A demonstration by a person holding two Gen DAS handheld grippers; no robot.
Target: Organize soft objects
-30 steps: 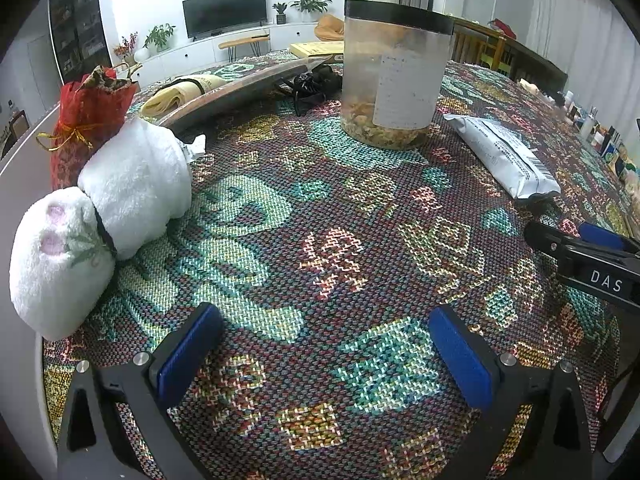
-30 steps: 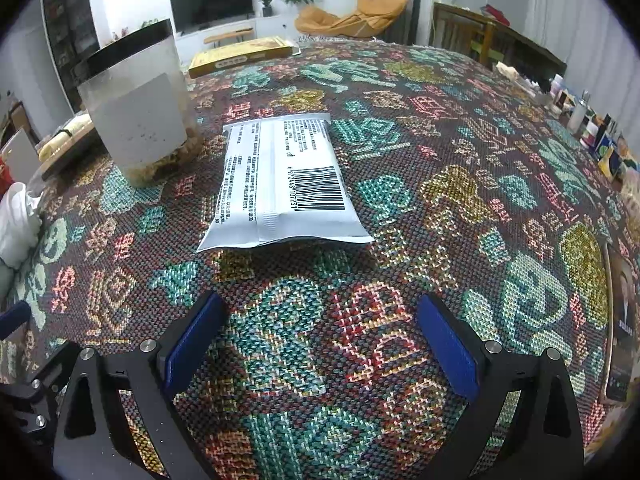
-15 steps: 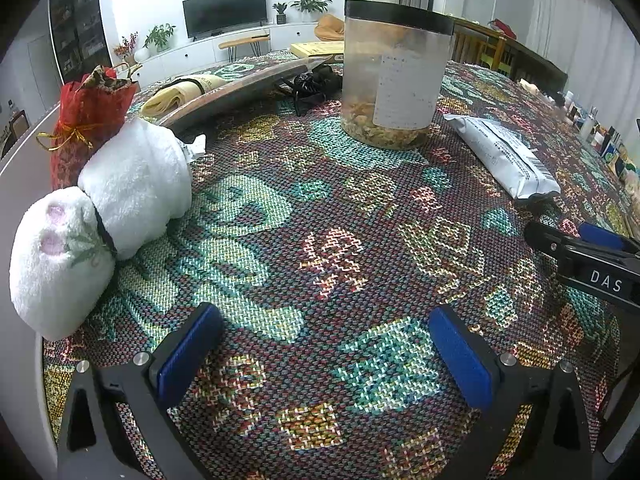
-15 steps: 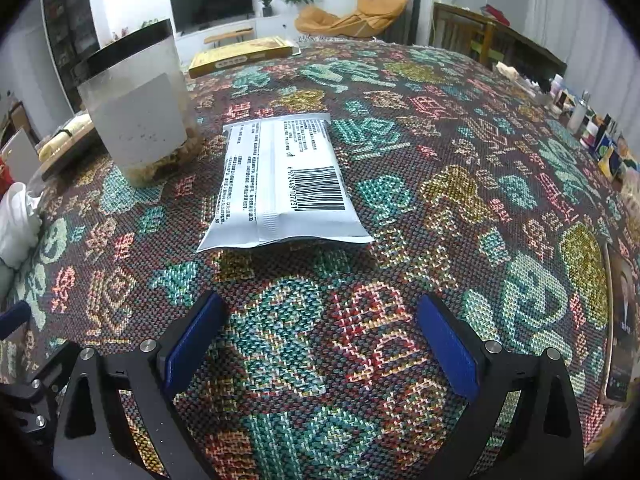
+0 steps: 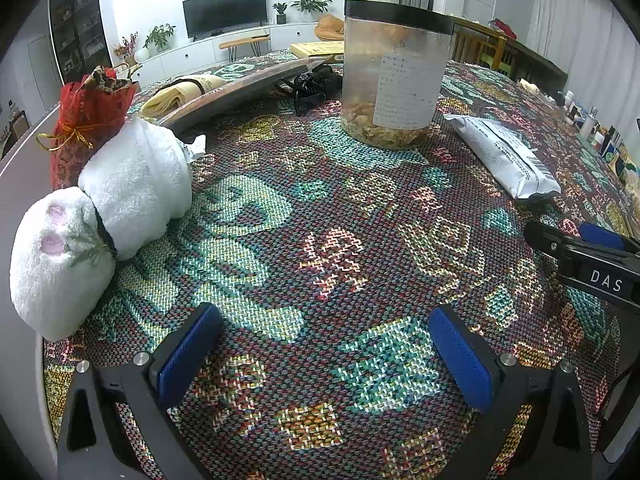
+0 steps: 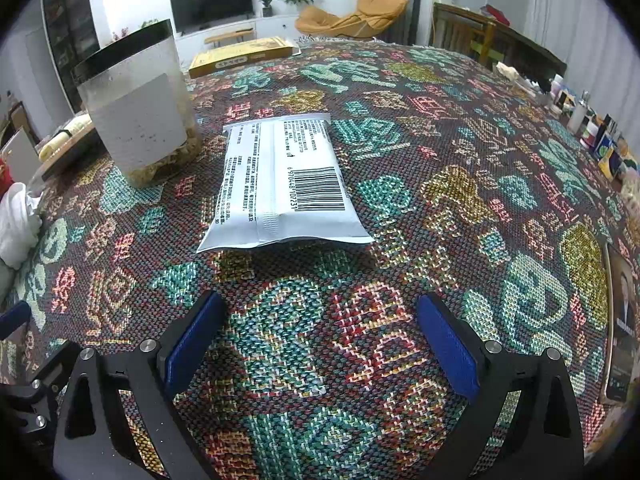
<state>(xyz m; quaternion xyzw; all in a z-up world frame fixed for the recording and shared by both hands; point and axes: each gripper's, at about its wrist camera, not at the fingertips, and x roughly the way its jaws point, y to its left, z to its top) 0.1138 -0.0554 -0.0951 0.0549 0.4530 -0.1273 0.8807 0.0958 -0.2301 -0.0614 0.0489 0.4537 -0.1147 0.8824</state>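
Observation:
A white rolled towel toy [image 5: 104,216] lies at the table's left edge, with a red drawstring pouch [image 5: 90,120] just behind it. My left gripper [image 5: 326,342] is open and empty, low over the patterned cloth, to the right of the towel toy. A white soft packet [image 6: 280,180] lies flat ahead of my right gripper [image 6: 322,336], which is open and empty. The packet also shows in the left wrist view [image 5: 504,156]. The towel's edge shows at the far left of the right wrist view [image 6: 16,220].
A clear jar with a black lid [image 5: 394,76] stands mid-table, also in the right wrist view [image 6: 140,112]. A tilted tray [image 5: 240,92], a black clip [image 5: 312,84] and a yellow box [image 6: 244,56] lie behind. Small bottles [image 6: 592,128] line the right edge.

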